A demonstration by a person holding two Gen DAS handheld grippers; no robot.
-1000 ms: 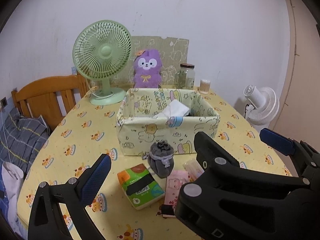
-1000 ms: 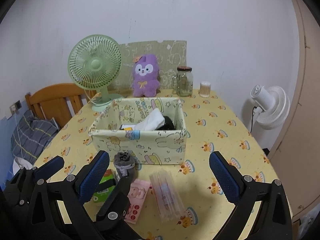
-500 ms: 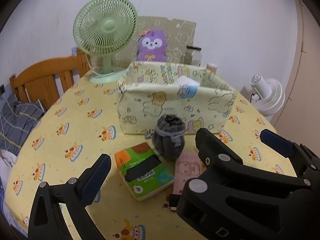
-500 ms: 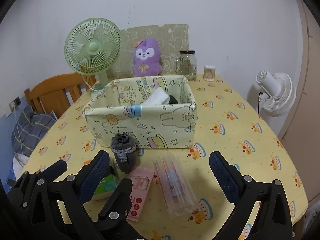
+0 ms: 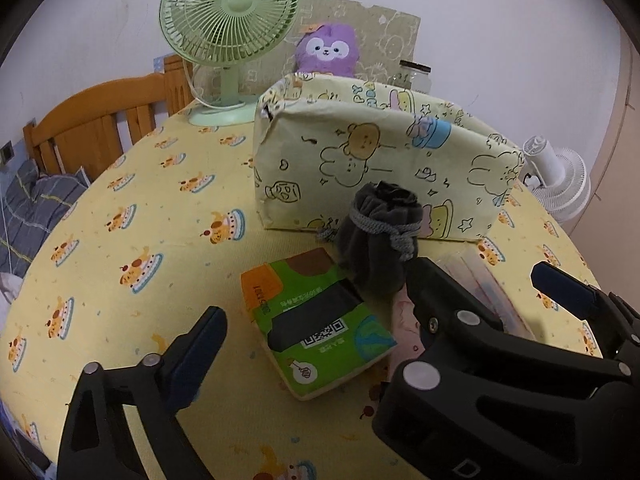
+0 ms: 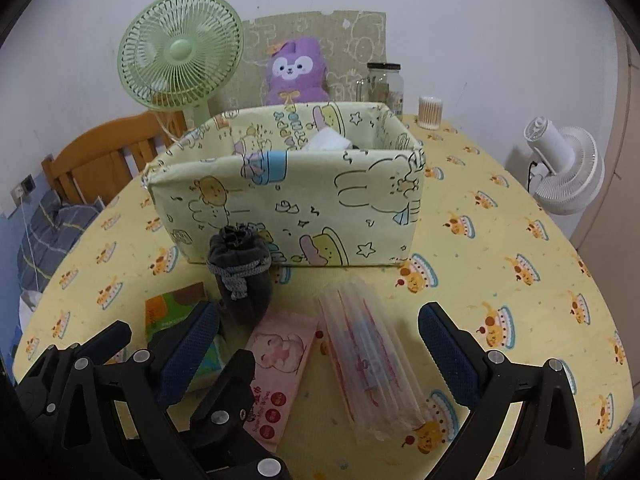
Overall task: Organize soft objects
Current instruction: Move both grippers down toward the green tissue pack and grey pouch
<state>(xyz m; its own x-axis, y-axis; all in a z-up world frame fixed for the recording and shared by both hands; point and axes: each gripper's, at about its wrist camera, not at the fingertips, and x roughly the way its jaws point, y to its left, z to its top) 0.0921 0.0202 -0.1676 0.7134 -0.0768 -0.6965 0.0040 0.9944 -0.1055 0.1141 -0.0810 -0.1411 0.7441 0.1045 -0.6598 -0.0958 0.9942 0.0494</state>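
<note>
Tissue pack (image 5: 316,326) now looms closer below your left gripper (image 5: 316,320); both grippers have dropped toward it. Jaws wide, just narrowing, nothing gripped; right gripper (image 6: 320,344) wide, empty. Pickup looks imminent.

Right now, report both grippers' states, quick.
Left gripper: open, jaws just closing slightly, green tissue pack between them, untouched.
Right gripper: open, holding nothing.

two fans (image 6: 180,60), one bin (image 6: 288,208), one pouch (image 6: 240,276)
</note>
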